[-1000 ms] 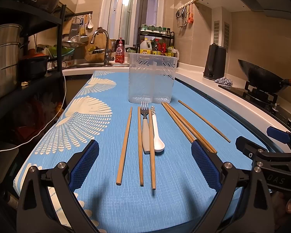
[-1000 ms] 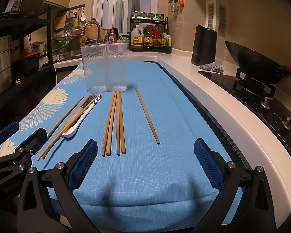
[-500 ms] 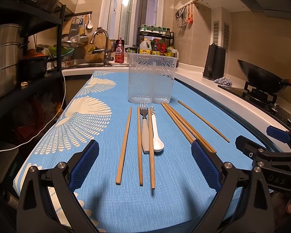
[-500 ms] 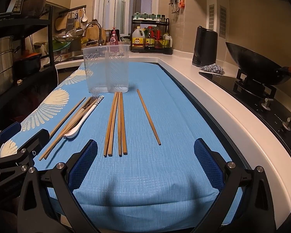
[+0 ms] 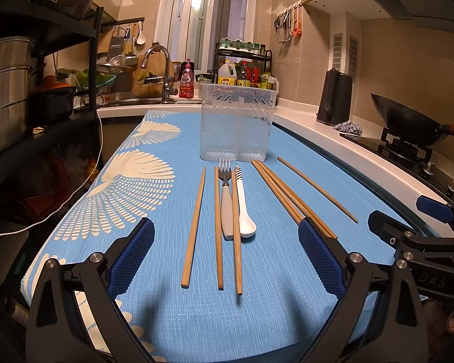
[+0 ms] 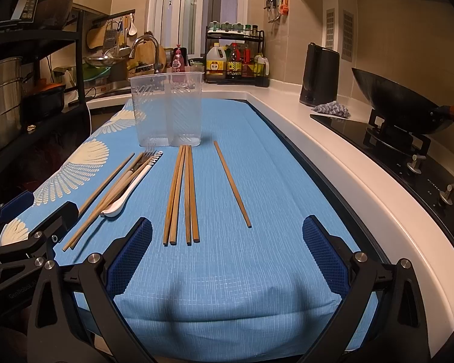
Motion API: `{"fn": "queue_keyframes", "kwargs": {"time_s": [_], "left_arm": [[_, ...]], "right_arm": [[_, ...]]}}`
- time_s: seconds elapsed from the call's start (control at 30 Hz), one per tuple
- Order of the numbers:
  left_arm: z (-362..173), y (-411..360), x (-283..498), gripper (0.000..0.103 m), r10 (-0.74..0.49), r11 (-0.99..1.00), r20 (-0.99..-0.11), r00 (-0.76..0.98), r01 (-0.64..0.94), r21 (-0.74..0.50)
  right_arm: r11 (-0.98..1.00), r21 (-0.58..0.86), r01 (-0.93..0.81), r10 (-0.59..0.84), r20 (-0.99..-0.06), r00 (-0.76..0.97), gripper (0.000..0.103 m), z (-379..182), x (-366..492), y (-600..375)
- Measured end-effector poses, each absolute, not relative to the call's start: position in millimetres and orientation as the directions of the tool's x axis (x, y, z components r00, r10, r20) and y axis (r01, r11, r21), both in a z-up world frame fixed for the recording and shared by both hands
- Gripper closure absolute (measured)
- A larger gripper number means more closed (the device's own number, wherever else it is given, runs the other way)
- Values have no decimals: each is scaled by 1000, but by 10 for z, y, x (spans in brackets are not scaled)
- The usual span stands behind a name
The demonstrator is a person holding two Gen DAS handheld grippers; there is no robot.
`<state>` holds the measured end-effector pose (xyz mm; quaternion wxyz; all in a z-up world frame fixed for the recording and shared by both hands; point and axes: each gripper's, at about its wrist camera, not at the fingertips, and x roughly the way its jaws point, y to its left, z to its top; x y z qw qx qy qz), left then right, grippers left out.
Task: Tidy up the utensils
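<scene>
A clear two-compartment plastic holder (image 5: 236,124) (image 6: 168,112) stands empty on the blue cloth. In front of it lie three wooden chopsticks (image 5: 195,224), a fork (image 5: 226,199), a white spoon (image 5: 243,208), a bunch of several chopsticks (image 5: 287,195) (image 6: 181,193) and a single chopstick (image 5: 314,187) (image 6: 231,183). My left gripper (image 5: 225,260) is open and empty, just short of the near chopstick ends. My right gripper (image 6: 227,257) is open and empty, near the bunch's ends. The fork and spoon (image 6: 127,189) show left in the right wrist view.
A blue patterned cloth (image 5: 142,181) covers the table. A white counter (image 6: 333,151) with a stove and wok (image 6: 399,103) runs along the right. A black kettle (image 6: 319,75) stands behind. Black shelves with pots (image 5: 12,90) stand at left. Sink and bottles are at the back.
Both grippers have crept slightly forward toward the utensils; the right view has edged a little nearer the bunch. Nothing on the cloth has moved.
</scene>
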<state>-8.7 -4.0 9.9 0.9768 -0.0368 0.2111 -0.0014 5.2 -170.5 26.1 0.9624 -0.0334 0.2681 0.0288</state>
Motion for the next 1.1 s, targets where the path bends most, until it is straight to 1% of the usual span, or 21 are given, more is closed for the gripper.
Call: {"fn": "queue_keyframes", "kwargs": {"time_s": [0.43, 0.5, 0.6, 0.67, 0.73, 0.8, 0.83, 0.9, 0.93, 0.97, 1.0, 1.03, 1.1], "left_arm": [[97, -35, -88, 10, -19, 997, -412, 911, -13, -73], [97, -37, -88, 10, -19, 997, -412, 911, -13, -73], [98, -37, -87, 10, -18, 997, -413, 911, -14, -73], [95, -36, -80, 10, -17, 997, -416, 909, -16, -75], [92, -23, -71, 12, -13, 997, -423, 906, -22, -77], [82, -2, -57, 18, -13, 996, -434, 901, -25, -83], [72, 8, -46, 20, -13, 996, -441, 897, -28, -86], [54, 41, -25, 30, -8, 995, -453, 892, -36, -90], [41, 60, -8, 32, -3, 995, -460, 888, -44, -91], [25, 84, 11, 37, 4, 994, -468, 884, -53, -92], [10, 112, 31, 42, 10, 994, -477, 879, -62, -93], [-14, 141, 56, 45, 20, 993, -490, 871, -75, -94], [-65, 204, 109, 56, 35, 990, -517, 855, -101, -100]], "right_arm": [[996, -51, -76, 39, -515, 856, 8, 269, 46, -1683], [996, -51, -74, 38, -513, 857, 10, 270, 46, -1688], [997, -49, -65, 31, -504, 863, 15, 277, 47, -1705], [998, -42, -51, 24, -496, 868, 23, 275, 65, -1751], [999, -25, -44, 26, -499, 866, 29, 257, 108, -1804], [1000, -13, -24, 14, -501, 865, 34, 230, 183, -1893], [1000, -1, -16, 13, -506, 863, 36, 210, 230, -1950], [999, 33, -20, 35, -525, 850, 42, 168, 347, -2053], [999, 38, -19, 36, -531, 846, 46, 144, 405, -2093], [999, 41, -18, 37, -538, 842, 50, 116, 468, -2118], [999, 46, -23, 44, -546, 836, 52, 86, 520, -2136], [998, 54, -32, 57, -555, 830, 54, 53, 582, -2157], [996, 66, -60, 87, -571, 817, 56, -14, 695, -2159]]}}
